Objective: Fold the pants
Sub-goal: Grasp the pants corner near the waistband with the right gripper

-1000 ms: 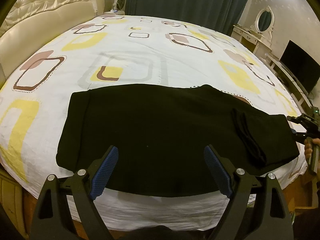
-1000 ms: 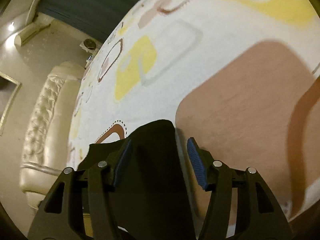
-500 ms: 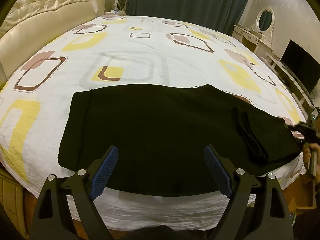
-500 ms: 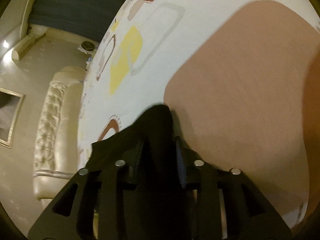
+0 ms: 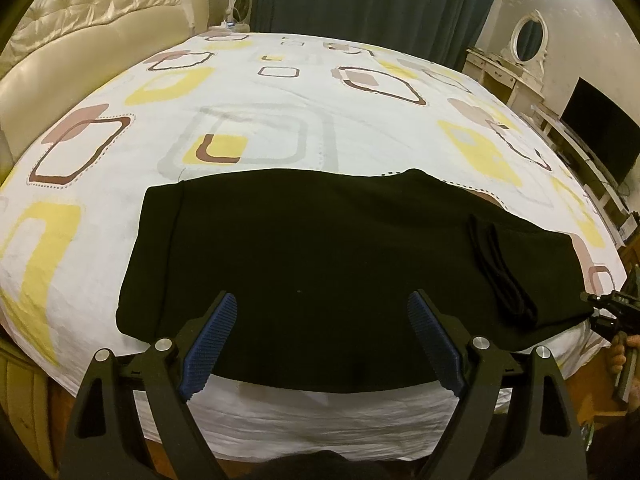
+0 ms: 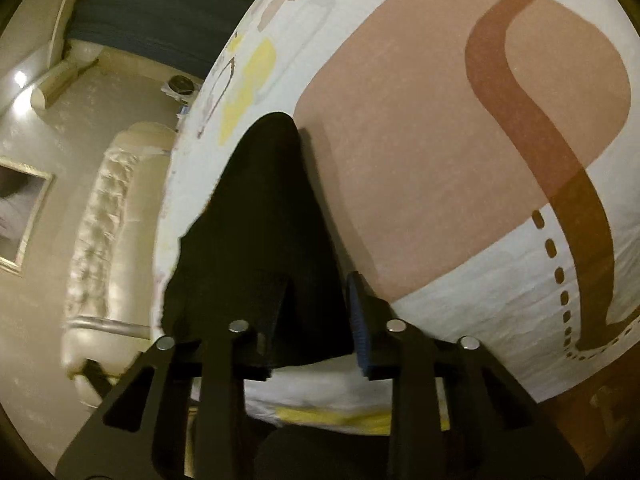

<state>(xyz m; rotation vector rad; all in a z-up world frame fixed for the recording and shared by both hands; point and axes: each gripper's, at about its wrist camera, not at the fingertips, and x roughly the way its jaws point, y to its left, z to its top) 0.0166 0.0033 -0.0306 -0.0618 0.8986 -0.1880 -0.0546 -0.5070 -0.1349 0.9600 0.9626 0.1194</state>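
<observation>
Over the pants, left gripper jaws gape; right gripper jaws closing, seemingly pinching fabric.

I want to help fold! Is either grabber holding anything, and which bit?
The right gripper is closing on the black pants at the corner of their right end. The left gripper is open, holding nothing.

Pants flat on bed, seemingly near edge

Black fabric pants, folded flat into a broad dark band. Laid crosswise near the front edge of the bed. One end corner bunched upward.
</observation>
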